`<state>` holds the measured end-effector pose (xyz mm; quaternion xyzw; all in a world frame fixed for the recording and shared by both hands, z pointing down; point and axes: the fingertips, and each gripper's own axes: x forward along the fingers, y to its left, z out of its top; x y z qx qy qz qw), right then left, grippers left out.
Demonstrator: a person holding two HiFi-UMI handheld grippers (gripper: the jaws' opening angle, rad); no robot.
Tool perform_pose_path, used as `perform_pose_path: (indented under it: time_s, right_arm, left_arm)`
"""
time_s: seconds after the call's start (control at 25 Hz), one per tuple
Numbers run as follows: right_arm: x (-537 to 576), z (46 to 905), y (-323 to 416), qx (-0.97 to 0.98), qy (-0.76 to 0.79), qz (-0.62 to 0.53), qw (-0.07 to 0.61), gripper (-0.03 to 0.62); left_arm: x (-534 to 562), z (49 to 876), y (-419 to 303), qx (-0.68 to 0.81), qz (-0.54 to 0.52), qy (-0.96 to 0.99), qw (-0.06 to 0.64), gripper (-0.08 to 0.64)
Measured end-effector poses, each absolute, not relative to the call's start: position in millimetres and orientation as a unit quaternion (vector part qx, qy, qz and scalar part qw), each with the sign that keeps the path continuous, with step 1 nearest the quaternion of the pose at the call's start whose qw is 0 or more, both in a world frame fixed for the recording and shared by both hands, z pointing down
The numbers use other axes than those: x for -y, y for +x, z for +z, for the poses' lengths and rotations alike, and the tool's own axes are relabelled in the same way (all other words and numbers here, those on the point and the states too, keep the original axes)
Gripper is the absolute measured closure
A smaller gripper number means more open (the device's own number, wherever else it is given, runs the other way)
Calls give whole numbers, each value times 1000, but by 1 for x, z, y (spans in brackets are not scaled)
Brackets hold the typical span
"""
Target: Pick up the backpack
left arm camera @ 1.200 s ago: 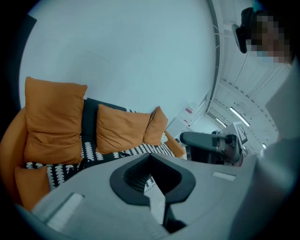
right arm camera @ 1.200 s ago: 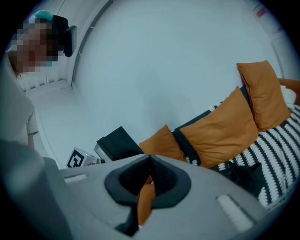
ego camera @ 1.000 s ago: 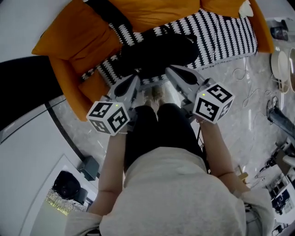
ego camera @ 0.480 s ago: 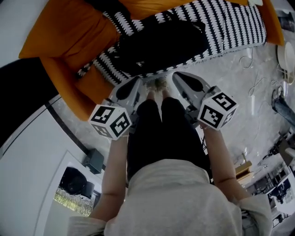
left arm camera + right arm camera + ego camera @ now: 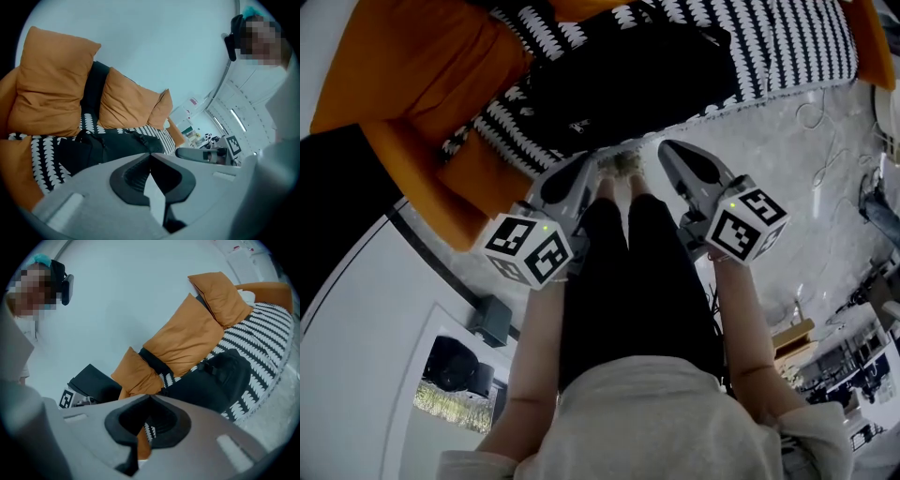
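Both grippers have sunk since the earlier frames, and the sofa has slid up the head view.

Nearest: the person's dark-clad legs [image 5: 628,272], standing close to the sofa front. The left gripper [image 5: 587,161] and right gripper [image 5: 667,148] flank them, tips aimed at the seat. Each gripper view shows its jaws pressed together with nothing between.

Just beyond the tips, the backpack [image 5: 628,84], black, lies flat on a black-and-white patterned throw [image 5: 787,47] spread over the orange sofa [image 5: 403,84]. Neither gripper touches it. A strap and buckle show on its top in the right gripper view.

Behind it, orange cushions [image 5: 51,84] lean on the backrest, with pale wall beyond.

Judged step: approach, before any grasp. The next move likely calls for spreading at least one pair of jaws, reaching over the seat edge to a strap or handle, then closing before lifting. The soft body may sag, so a strap looks the surer hold.
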<state>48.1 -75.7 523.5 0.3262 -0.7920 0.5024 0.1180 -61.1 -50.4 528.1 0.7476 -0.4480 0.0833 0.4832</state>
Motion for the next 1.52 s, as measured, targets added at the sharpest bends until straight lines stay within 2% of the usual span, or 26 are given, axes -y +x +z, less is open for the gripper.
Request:
perform_pose_path:
  time_s: [0.76, 1.08, 1.36, 1.4, 1.44, 1.48, 1.52]
  right_arm:
    - [45, 616, 47, 760, 328, 545, 132, 589]
    - [47, 645, 53, 742, 358, 552, 131, 589]
    - [45, 657, 51, 717, 378, 577, 102, 588]
    - [46, 659, 49, 714, 380, 580, 97, 588]
    - [47, 661, 48, 710, 383, 585, 93, 582]
    - [48, 665, 47, 704, 383, 591, 90, 463]
    - [48, 668, 46, 699, 383, 597, 91, 443]
  left_arm:
    - [13, 638, -34, 426, 83, 690, 579, 553]
    - [12, 666, -34, 442, 31, 662, 604, 552]
    - [15, 678, -35, 442, -14, 633, 636, 548]
    - [14, 680, -35, 440, -18, 629, 641, 528]
    - [15, 682, -33, 436, -25, 624, 649, 476]
    - [17, 684, -31, 431, -33, 618, 657, 452]
    - [19, 687, -28, 427, -42, 612, 664, 439]
